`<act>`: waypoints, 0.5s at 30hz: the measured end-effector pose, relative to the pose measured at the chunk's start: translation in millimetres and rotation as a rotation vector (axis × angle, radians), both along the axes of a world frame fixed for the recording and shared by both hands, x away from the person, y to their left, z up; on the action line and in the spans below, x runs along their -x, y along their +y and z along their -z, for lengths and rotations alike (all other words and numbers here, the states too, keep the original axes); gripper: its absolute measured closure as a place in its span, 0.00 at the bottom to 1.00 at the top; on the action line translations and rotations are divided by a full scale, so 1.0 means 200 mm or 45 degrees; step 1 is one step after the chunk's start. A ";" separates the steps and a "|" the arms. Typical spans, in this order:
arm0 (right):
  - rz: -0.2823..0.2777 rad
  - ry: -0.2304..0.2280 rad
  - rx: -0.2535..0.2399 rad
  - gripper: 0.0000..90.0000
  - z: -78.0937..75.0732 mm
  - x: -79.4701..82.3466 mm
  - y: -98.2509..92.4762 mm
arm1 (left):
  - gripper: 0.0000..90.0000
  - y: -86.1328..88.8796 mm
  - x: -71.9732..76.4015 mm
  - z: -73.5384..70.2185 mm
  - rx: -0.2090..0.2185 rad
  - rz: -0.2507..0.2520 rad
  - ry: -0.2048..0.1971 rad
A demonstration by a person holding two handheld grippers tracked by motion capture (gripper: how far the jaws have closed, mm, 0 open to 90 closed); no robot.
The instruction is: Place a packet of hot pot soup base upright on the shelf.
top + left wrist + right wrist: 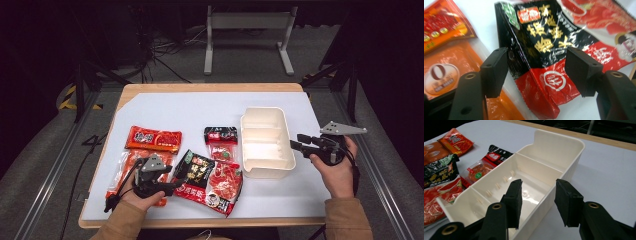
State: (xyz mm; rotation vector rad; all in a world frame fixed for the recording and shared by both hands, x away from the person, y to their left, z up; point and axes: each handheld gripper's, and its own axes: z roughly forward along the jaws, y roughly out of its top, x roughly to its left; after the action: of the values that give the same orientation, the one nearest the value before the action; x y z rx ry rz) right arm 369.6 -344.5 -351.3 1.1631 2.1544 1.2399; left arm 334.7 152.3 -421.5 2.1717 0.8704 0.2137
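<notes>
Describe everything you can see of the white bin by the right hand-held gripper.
The white bin is a cream, plastic-looking rectangular tray with rounded corners, split by cross walls into three compartments, all empty. It sits upright on the white table cover, long axis running away from the person. The right hand-held gripper, open, straddles its near side wall. A small black-and-red packet lies along its left side.

The high view looks forward and down on the whole white-covered wooden worktop [200,107]. The left gripper view sits close above a black-and-red foil food packet [544,50], and the right gripper view close over the cream plastic divided tray [564,167]; the high view shares both.
</notes>
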 end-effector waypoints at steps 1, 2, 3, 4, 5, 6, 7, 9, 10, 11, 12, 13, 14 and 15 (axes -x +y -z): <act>0.006 -0.026 0.022 0.56 0.00 0.01 0.01 | 0.40 0.00 0.00 0.00 -0.010 0.005 0.001; 0.001 -0.025 0.034 0.54 0.00 0.01 0.02 | 0.41 0.00 -0.01 0.01 -0.012 0.014 0.017; 0.000 -0.032 0.045 0.49 0.00 0.00 0.03 | 0.41 0.00 -0.01 0.01 -0.021 0.020 0.020; 0.008 -0.047 0.057 0.48 0.00 0.00 0.03 | 0.41 -0.01 -0.01 0.02 -0.027 0.018 0.019; 0.009 -0.059 0.078 0.47 0.00 0.00 0.04 | 0.42 -0.01 -0.01 0.03 -0.033 0.020 0.025; 0.005 -0.066 0.100 0.46 0.01 0.00 0.05 | 0.42 -0.02 -0.01 0.03 -0.044 0.026 0.027; 0.004 -0.071 0.119 0.47 0.01 0.00 0.05 | 0.42 -0.02 -0.01 0.04 -0.050 0.027 0.039; 0.007 -0.069 0.138 0.47 0.01 -0.01 0.06 | 0.42 -0.03 -0.01 0.05 -0.074 0.035 0.045; 0.003 -0.065 0.142 0.48 0.01 -0.01 0.06 | 0.42 -0.03 -0.01 0.06 -0.083 0.038 0.041; 0.000 -0.063 0.144 0.48 0.01 -0.01 0.06 | 0.42 -0.03 -0.02 0.06 -0.078 0.047 0.048; -0.004 -0.059 0.144 0.49 0.01 -0.01 0.06 | 0.42 -0.03 -0.02 0.07 -0.075 0.054 0.066; -0.005 -0.060 0.143 0.49 0.01 -0.01 0.06 | 0.42 -0.03 -0.02 0.08 -0.072 0.054 0.075; -0.008 -0.063 0.140 0.50 0.01 -0.01 0.06 | 0.41 -0.03 -0.03 0.08 -0.061 0.053 0.082; -0.008 -0.059 0.136 0.50 0.02 -0.01 0.05 | 0.41 -0.03 -0.03 0.09 -0.055 0.047 0.093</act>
State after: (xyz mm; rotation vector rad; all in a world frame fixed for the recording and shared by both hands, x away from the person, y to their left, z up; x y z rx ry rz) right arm 371.8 -333.7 -354.5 1.0739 2.1634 1.1285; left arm 340.7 146.2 -438.6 2.2455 0.8726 0.1370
